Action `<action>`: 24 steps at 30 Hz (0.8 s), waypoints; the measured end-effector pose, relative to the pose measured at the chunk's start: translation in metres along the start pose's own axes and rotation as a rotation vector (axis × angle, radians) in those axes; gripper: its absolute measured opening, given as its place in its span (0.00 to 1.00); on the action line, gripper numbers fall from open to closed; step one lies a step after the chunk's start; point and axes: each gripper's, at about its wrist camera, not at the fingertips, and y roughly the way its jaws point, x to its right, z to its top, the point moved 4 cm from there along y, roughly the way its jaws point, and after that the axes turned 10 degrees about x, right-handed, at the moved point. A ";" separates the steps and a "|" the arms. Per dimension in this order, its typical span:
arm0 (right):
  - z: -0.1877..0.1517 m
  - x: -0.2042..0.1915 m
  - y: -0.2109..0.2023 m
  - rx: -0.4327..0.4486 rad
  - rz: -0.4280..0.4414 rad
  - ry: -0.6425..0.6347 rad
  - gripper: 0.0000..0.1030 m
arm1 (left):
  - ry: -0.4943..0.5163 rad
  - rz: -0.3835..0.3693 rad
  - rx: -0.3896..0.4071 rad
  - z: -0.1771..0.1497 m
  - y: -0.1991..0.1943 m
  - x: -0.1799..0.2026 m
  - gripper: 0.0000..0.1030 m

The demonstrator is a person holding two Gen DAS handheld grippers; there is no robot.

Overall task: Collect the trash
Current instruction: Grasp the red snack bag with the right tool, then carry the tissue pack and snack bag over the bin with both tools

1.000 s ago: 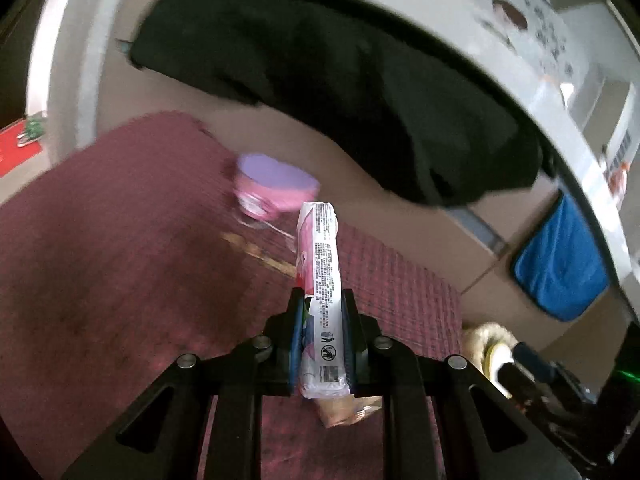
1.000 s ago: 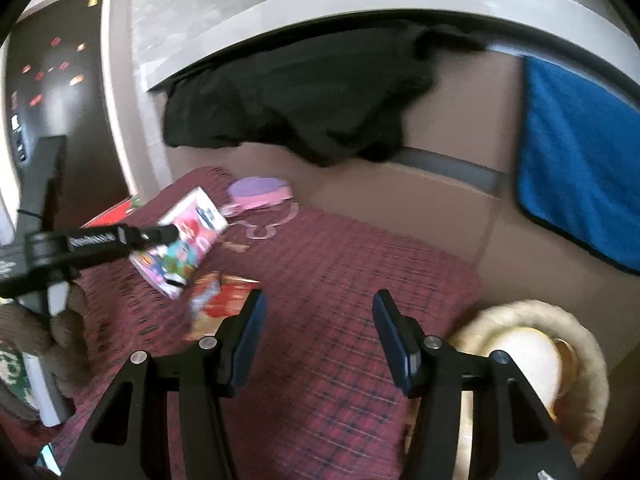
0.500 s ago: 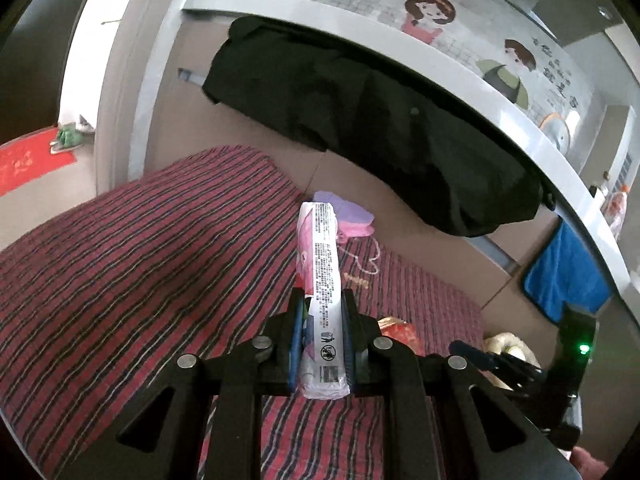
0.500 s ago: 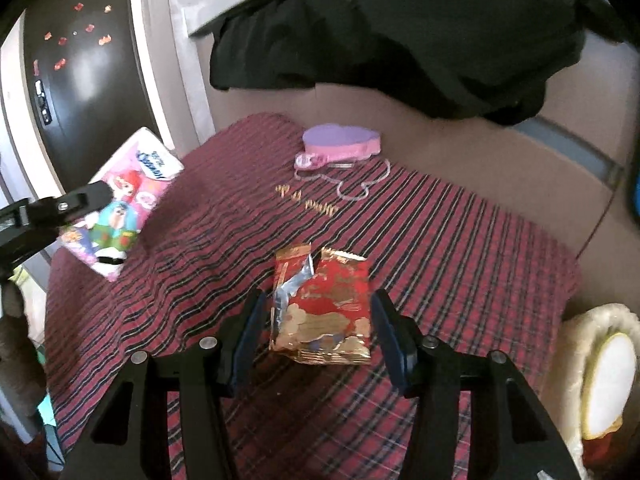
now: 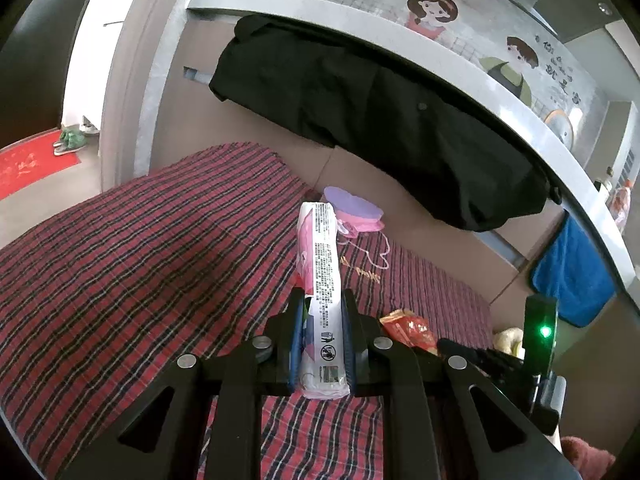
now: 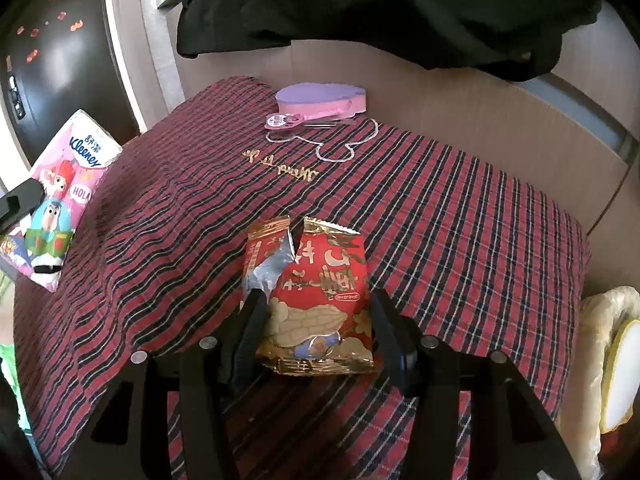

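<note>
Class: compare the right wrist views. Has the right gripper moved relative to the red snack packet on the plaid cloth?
Yes. The right gripper has advanced toward the snack packet lying on the plaid cloth; its open fingers now flank the packet.

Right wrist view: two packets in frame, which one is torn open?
The red peanut snack packet, lying on the plaid cloth between the open right hand-held gripper fingers. The Kleenex tissue pack looks intact.

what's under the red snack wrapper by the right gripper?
The red snack wrapper lies flat on the plaid blanket, between the open fingers of the right gripper. Whatever sits directly beneath it is covered.
</note>
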 end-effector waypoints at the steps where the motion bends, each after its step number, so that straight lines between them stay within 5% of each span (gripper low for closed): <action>1: 0.000 0.000 0.001 -0.004 -0.001 -0.005 0.51 | 0.000 -0.001 -0.003 -0.001 0.001 0.000 0.17; 9: 0.005 -0.002 0.009 -0.019 -0.005 -0.047 0.50 | 0.006 0.009 -0.026 -0.007 0.005 0.000 0.17; 18: 0.006 -0.003 -0.010 0.010 0.044 -0.044 0.26 | 0.030 0.010 -0.028 -0.005 0.002 0.009 0.17; 24: 0.017 0.003 -0.047 0.091 0.062 -0.027 0.22 | 0.075 -0.005 -0.017 -0.004 -0.006 0.032 0.17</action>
